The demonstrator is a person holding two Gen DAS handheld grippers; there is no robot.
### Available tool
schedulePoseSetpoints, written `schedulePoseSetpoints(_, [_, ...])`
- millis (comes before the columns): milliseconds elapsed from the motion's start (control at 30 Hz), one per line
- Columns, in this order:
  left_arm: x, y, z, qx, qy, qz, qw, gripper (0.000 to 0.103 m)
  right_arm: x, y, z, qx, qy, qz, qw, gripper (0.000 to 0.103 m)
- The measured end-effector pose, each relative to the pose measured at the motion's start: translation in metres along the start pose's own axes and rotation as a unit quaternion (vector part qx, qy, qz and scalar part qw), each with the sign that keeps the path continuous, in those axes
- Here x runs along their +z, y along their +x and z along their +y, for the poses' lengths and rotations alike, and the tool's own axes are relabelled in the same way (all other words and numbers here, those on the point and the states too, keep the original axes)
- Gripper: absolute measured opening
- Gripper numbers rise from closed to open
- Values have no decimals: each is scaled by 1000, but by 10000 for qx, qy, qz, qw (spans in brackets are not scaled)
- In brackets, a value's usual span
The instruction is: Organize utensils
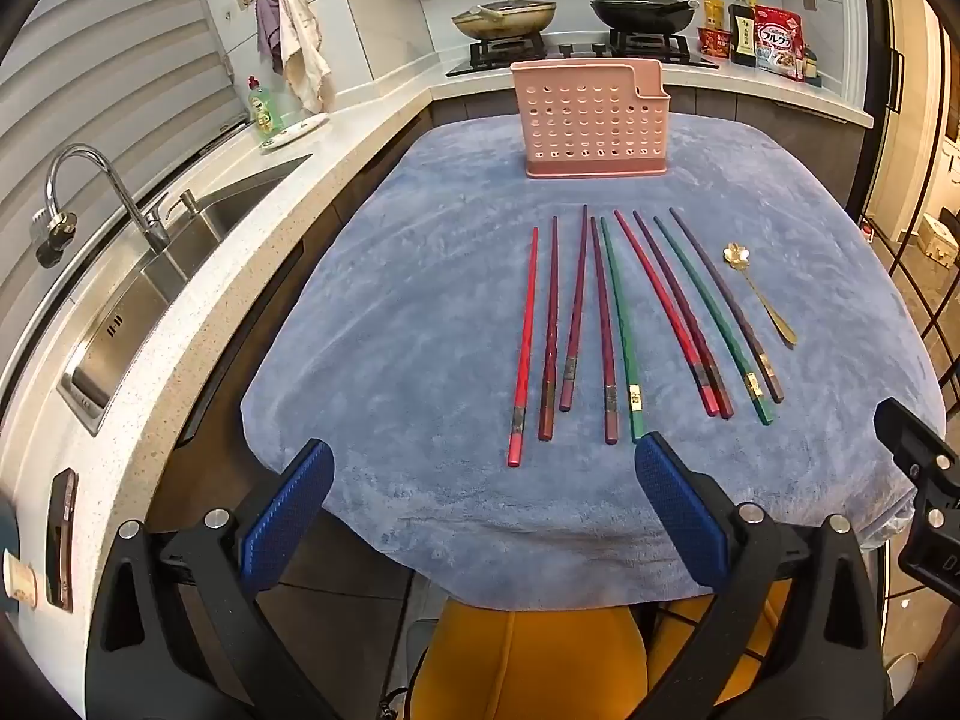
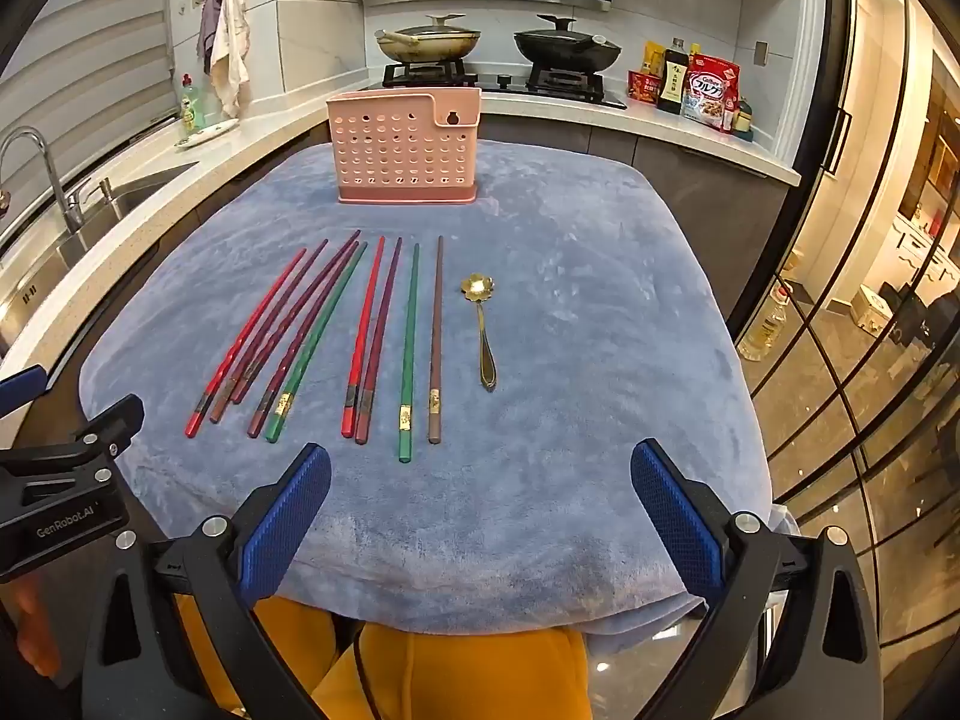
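While nine slim, tapered chopsticks lie side by side on the fuzzy blue cloth, their thick ends point toward the cameras and their thin tips toward the far side. They come in red, maroon, green and a brownish purple, each with a small gilt band near the thick end. Some lie touching in pairs; others lie a little apart, fanned slightly. Just beside the outermost chopstick, on the right, lies a gold metal spoon with a flower-shaped bowl and a narrow handle, its bowl at the far end.

Beyond the chopstick tips, well apart from them, stands a pink plastic utensil holder, upright and box-shaped, its front wall pierced by rows of round holes and its rim stepped higher on one side.

The cloth drapes over the surface with soft, plush folds at its near edge. The left tool hovers near the thick ends of the chopsticks, its ribbed blue pads spread fully wide, with nothing between them. The right tool hangs likewise over the near edge of the cloth, jaws spread wide and empty.

Further out, a speckled pale counter curves around, carrying a steel sink with a chrome faucet, and two lidded pans sit on a black stove.
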State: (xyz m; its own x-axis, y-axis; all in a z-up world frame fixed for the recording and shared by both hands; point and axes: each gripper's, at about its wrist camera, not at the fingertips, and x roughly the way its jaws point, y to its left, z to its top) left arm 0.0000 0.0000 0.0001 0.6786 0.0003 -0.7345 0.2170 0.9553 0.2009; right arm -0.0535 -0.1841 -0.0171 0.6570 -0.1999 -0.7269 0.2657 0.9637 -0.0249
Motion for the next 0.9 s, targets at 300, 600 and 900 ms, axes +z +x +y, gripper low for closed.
schedulePoseSetpoints(300, [0, 1, 0, 10, -12, 43, 10000, 96, 0, 0, 1, -12, -10, 16, 10000, 96])
schedulePoseSetpoints(600, [-1, 4, 2, -10, -6, 46, 10000, 96, 0, -1, 2, -11, -16, 1, 10000, 96])
schedulePoseSetpoints(900, [-1, 4, 1, -8, 5, 53, 10000, 96, 1, 0, -1, -29, -4, 7, 10000, 96])
